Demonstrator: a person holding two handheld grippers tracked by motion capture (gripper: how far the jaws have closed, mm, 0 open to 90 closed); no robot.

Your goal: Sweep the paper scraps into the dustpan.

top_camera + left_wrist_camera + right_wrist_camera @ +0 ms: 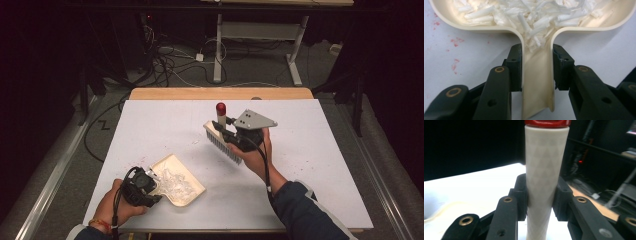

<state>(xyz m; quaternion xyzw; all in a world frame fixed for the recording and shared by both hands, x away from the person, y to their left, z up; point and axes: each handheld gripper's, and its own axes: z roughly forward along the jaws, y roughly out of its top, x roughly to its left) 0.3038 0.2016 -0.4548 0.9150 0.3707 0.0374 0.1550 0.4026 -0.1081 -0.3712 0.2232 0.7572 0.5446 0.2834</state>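
A cream dustpan lies on the white table near its front left, heaped with white shreds. My left gripper is shut on the dustpan's handle; both pads press its sides, and shreds fill the pan ahead. My right gripper is shut on the white handle of a hand brush, held above the table's middle. The handle stands upright with a red cap on top, and the grey bristles point down toward the front.
Small red specks dot the white table top. A wooden strip runs along the far edge. Beyond it are cables on the floor and the legs of another table.
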